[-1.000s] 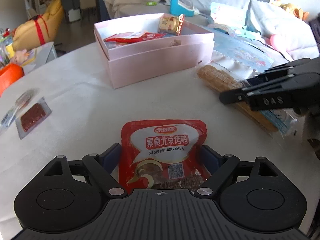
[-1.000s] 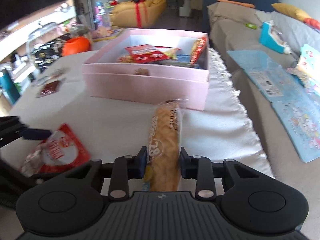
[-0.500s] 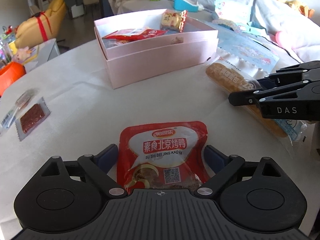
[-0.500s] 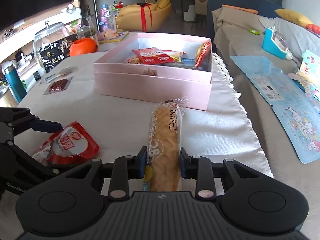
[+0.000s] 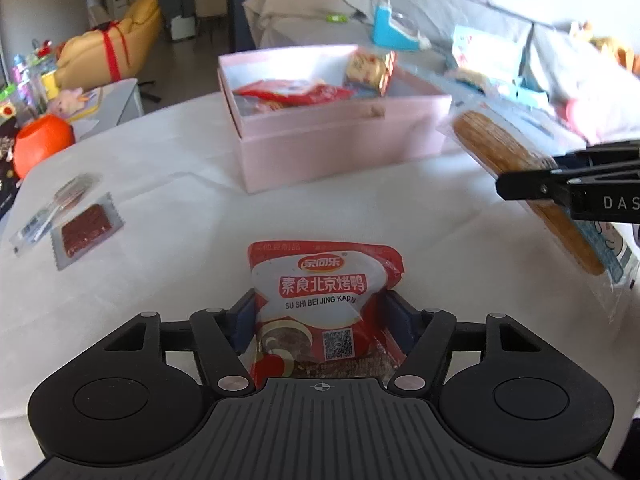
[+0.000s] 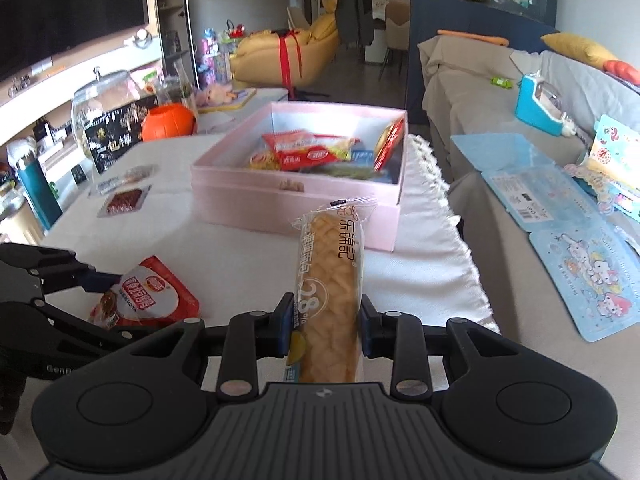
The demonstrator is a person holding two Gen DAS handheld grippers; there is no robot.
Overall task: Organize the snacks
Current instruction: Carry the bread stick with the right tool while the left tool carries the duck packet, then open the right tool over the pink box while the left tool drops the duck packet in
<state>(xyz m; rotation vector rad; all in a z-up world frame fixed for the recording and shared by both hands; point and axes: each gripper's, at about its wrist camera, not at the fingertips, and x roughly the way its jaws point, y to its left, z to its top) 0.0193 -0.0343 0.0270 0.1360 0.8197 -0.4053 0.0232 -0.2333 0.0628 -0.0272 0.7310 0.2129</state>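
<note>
My left gripper is shut on a red snack pouch with Chinese print, held just above the white table. My right gripper is shut on a long bread stick in a clear wrapper, lifted off the table. The bread and the right gripper also show at the right of the left wrist view. The open pink box stands ahead and holds several snack packets. The left gripper and its pouch show at lower left in the right wrist view.
Two small flat packets lie on the table at the left. An orange pumpkin tub sits at the far left edge. The tablecloth's fringed edge runs along the right, with a grey sofa and blue sheets beyond.
Both grippers have risen with their snacks. The left jaws have closed in on the red pouch, which now bends upward. The bread stick is lifted and nearer the box.
</note>
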